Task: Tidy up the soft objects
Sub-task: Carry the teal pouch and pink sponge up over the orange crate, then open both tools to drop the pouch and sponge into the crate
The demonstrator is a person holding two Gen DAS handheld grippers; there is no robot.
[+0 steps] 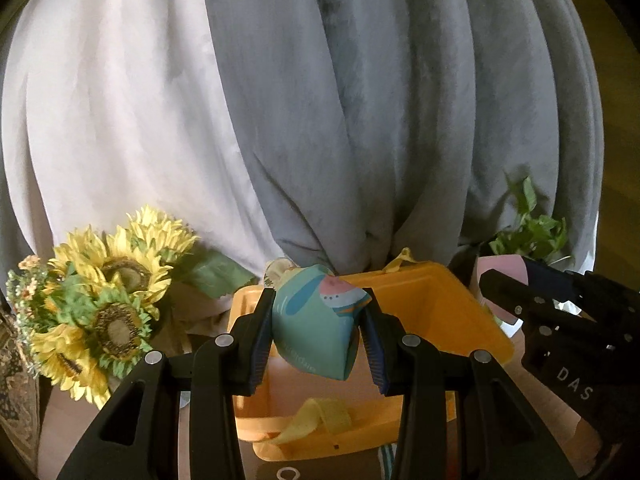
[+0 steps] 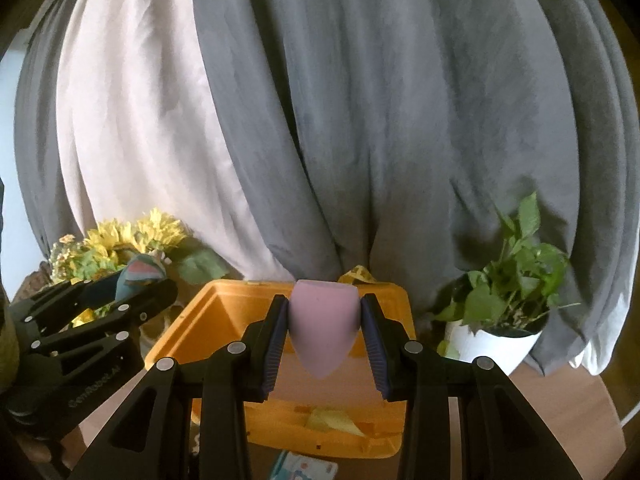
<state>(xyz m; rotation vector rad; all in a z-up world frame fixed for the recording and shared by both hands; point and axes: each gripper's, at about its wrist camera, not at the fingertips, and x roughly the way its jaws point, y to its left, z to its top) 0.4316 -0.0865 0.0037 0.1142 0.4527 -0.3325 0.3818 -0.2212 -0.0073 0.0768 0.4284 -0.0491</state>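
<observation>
My left gripper (image 1: 318, 320) is shut on a teal patterned soft pouch (image 1: 316, 324) and holds it above the open orange box (image 1: 452, 300). My right gripper (image 2: 324, 320) is shut on a plain pink soft pad (image 2: 322, 328), also above the orange box (image 2: 224, 320). The right gripper shows at the right of the left wrist view (image 1: 560, 320) with the pink pad (image 1: 500, 280). The left gripper shows at the left of the right wrist view (image 2: 152, 288) with the teal pouch (image 2: 140, 274). Yellow straps (image 1: 316, 420) lie on the box's near rim.
Grey and white curtains (image 2: 360, 120) hang just behind the box. Sunflowers (image 1: 104, 304) stand at the left. A potted green plant in a white pot (image 2: 504, 308) stands at the right. A patterned packet (image 2: 308, 468) lies on the table in front of the box.
</observation>
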